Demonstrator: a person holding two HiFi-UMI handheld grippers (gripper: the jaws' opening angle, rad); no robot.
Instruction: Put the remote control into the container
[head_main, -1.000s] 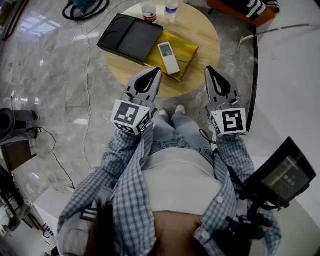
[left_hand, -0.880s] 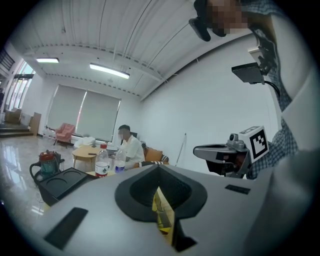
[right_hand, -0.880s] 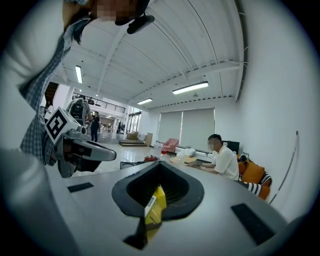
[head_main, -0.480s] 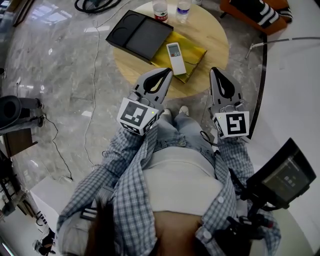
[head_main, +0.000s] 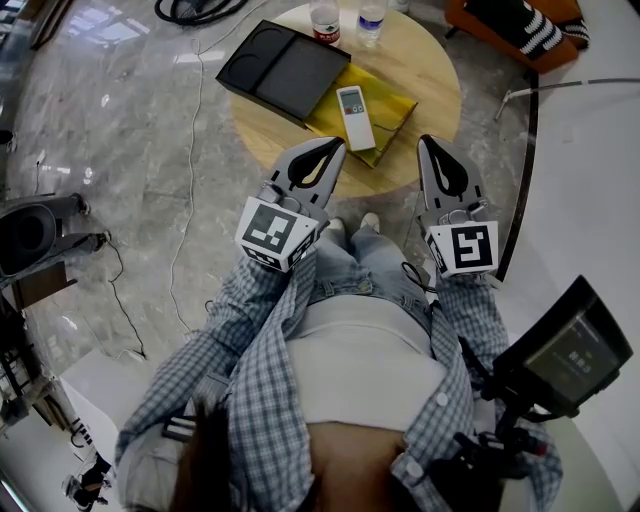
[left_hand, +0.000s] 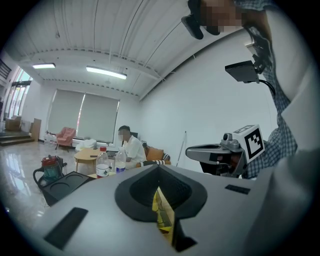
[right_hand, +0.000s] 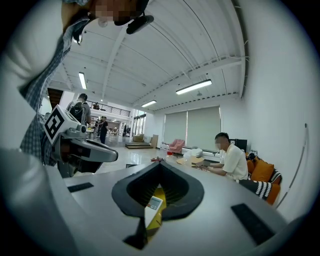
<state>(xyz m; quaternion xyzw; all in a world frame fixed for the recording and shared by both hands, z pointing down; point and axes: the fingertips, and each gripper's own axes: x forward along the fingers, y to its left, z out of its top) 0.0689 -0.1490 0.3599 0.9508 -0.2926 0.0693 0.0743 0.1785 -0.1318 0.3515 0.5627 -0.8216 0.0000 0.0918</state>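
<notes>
Little has shifted: my left gripper (head_main: 334, 144) and right gripper (head_main: 429, 142) stay closed, empty; remote control (head_main: 356, 117) waits untouched at twelve o'clock.

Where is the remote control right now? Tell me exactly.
In the head view, the remote control lies on the yellow mat on the round table, just right of the black container.
</notes>
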